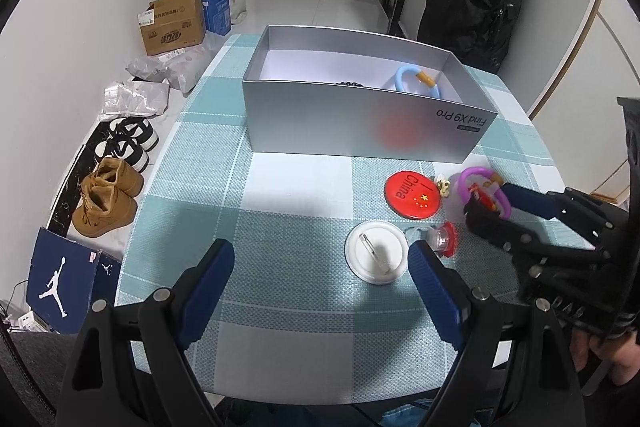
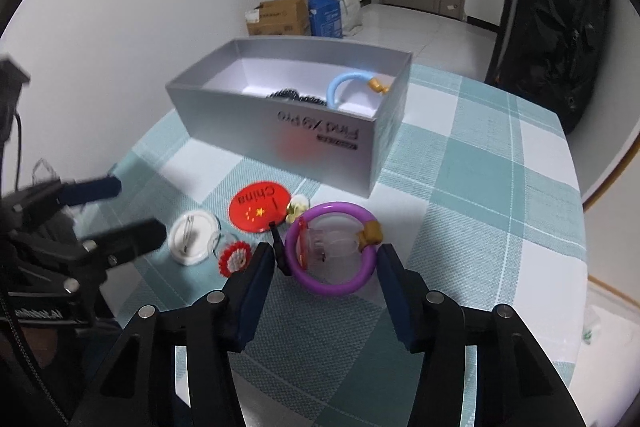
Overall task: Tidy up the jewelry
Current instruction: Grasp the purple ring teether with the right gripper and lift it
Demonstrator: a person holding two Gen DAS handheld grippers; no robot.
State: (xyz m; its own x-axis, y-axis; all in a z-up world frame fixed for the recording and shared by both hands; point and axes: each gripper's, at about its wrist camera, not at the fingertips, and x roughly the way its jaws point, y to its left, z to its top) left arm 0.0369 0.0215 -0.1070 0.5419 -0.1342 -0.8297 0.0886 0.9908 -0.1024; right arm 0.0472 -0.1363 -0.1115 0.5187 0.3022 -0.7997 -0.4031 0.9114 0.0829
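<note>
My right gripper [image 2: 326, 267] has its jaws around the purple plastic bangle [image 2: 334, 249] on the teal checked tablecloth [image 2: 480, 187], seemingly not yet pressing it. My left gripper [image 1: 320, 267] hangs with jaws wide apart, empty, near the white round badge [image 1: 376, 257]. The silver cardboard box [image 2: 280, 131] holds a light-blue bangle [image 2: 340, 87]

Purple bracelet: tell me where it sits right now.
The purple bracelet lies on the checked tablecloth between the right gripper's fingers, in front of the silver box and just right of the red China badge.
</note>
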